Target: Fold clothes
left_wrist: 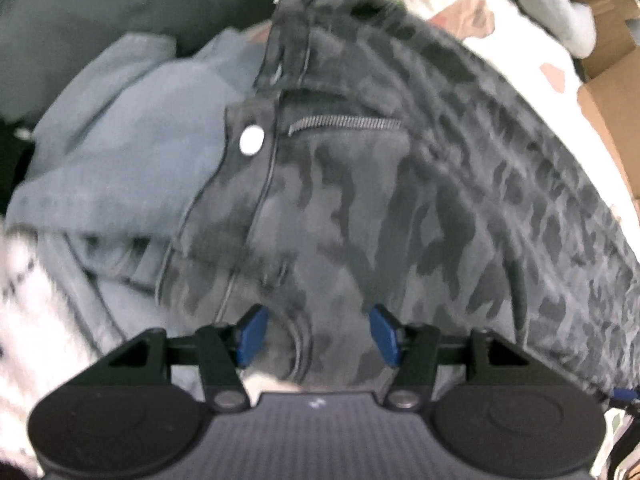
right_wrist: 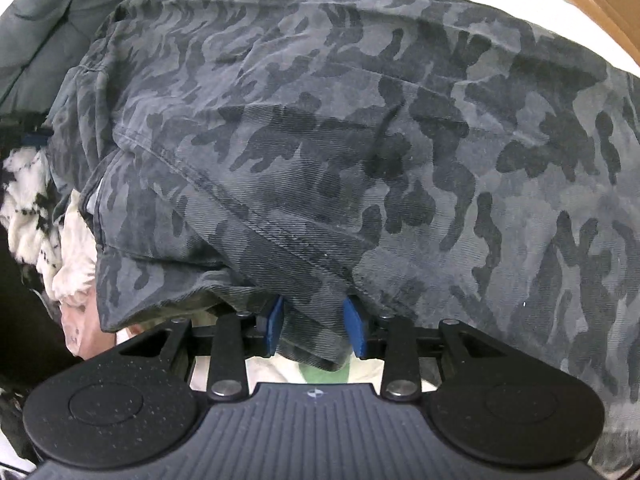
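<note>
Grey camouflage trousers (left_wrist: 360, 200) lie spread over a pile of clothes, with the silver button (left_wrist: 252, 141) and the zip (left_wrist: 344, 123) facing up. My left gripper (left_wrist: 319, 334) points down at them just below the fly. It is open, its blue pads wide apart with the cloth under and between them. In the right wrist view the same trousers (right_wrist: 320, 120) fill the frame. My right gripper (right_wrist: 314, 326) is shut on a thick fold at their near edge, and the cloth fills the gap between its pads.
A blue-grey garment (left_wrist: 128, 128) lies under the trousers' waistband on the left. White cloth with black marks (right_wrist: 28, 200) is bunched at the left. A dark grey quilted cover (right_wrist: 40, 20) sits behind. A cardboard box (left_wrist: 612, 112) borders the white sheet (left_wrist: 500, 20) on the right.
</note>
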`<state>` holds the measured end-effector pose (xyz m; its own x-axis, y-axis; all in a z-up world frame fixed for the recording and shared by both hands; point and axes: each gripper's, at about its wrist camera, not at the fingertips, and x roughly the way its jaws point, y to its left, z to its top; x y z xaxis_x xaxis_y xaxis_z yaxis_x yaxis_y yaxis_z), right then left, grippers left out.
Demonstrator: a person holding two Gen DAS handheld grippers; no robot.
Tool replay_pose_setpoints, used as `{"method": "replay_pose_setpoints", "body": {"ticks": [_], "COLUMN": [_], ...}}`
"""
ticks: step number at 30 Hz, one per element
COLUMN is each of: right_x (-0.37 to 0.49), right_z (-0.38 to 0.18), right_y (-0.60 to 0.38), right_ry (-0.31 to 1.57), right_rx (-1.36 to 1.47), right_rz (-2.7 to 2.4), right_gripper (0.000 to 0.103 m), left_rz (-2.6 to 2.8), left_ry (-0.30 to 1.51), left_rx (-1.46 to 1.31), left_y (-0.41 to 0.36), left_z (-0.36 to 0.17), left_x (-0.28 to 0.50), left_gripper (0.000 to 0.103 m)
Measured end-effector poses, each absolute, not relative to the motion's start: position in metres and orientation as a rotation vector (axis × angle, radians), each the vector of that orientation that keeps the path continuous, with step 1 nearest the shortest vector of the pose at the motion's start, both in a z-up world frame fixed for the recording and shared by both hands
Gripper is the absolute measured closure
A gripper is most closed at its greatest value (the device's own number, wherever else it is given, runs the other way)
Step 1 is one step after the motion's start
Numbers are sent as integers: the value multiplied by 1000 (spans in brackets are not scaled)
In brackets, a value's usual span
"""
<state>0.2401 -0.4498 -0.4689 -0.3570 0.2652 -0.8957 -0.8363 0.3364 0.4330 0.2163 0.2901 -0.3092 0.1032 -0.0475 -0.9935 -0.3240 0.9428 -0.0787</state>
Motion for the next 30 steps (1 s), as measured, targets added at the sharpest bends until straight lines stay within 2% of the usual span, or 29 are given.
{"method": "replay_pose_setpoints", "body": {"ticks": [9,15,18,20,23,30], "right_x": [200,155,140,133,121,95], "right_z": [-426,-405,-394,-389,-394,-429], "right_y": [-445,-430,-426,-425,-427,-444], "right_ry": [1602,1632,1656,1670,1687,1735], "right_rx": [-519,-463,-425,-391,-327,-199], "right_rz": [1190,1121,1082,1064,1041,945], "right_gripper": [65,60,59,55,52,52], "left_rz": [245,255,237,242,248,397], "left_ry": [1553,1599,1622,1620,1601,1553], "left_rx": [-313,-295,-297,-326,-354,-437], "left_y": [286,279,269,264,260,267], "left_z": [-313,-319,-315,-313,-315,-317], "left_x": [202,213,220,221,216,183], "left_gripper": [41,41,37,35,35,35]}}
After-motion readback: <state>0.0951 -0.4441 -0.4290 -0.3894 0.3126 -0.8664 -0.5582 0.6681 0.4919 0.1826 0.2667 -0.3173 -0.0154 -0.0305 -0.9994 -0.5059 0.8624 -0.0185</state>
